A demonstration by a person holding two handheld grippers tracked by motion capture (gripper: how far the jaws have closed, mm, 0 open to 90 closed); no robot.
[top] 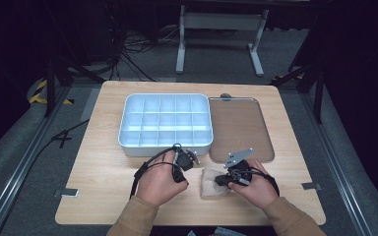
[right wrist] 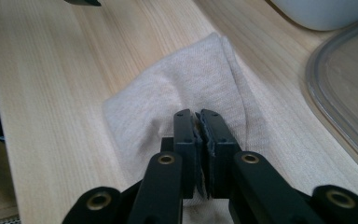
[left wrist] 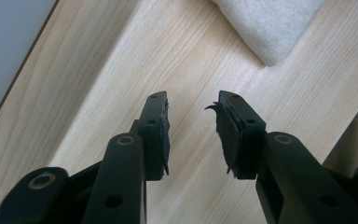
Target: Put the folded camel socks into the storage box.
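Overall, a pale wooden table (top: 103,162) stands on grey floor in a dark room. Left gripper (left wrist: 191,114), lower centre in the high view, gapes halfway over bare wood. Right gripper (right wrist: 198,122) pinches the beige cloth (right wrist: 200,79); its own view shows the puckered fold, beside the clear lid (right wrist: 345,88).

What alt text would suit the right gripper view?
Two black tool jaws pinch a fold of a beige cloth lying on a wooden table. A clear lid lies at the right edge, a white tray's corner above it.
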